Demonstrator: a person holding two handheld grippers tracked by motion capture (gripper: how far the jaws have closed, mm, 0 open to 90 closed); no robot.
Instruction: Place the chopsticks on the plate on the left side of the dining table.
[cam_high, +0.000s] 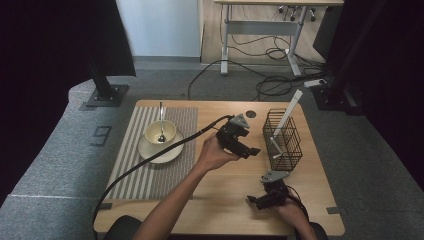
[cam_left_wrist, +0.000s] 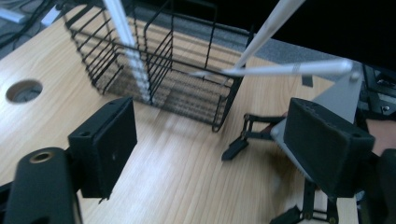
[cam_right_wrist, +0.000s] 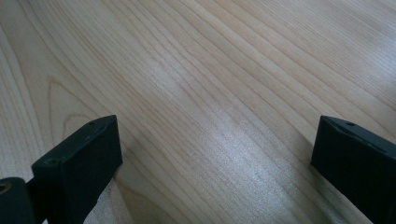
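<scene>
My left gripper (cam_high: 250, 148) hovers over the middle of the wooden table (cam_high: 225, 195), pointing right toward a black wire basket (cam_high: 282, 140). Its jaws stand open with nothing between them, as the left gripper view (cam_left_wrist: 215, 149) confirms. Long white sticks (cam_high: 287, 112) lean out of the basket (cam_left_wrist: 154, 70); one white stick (cam_left_wrist: 122, 28) stands at its near wall and another (cam_left_wrist: 289, 70) lies across its rim. My right gripper (cam_high: 254, 201) rests low near the table's front edge, jaws open over bare wood (cam_right_wrist: 215, 158).
A cream bowl (cam_high: 160, 132) with a spoon (cam_high: 161, 120) sits on a plate (cam_high: 167, 152) on a striped placemat (cam_high: 150, 175) at the left. A round cable hole (cam_left_wrist: 23, 91) lies behind the basket. My right gripper's grey plate (cam_left_wrist: 343, 95) is near the basket's corner.
</scene>
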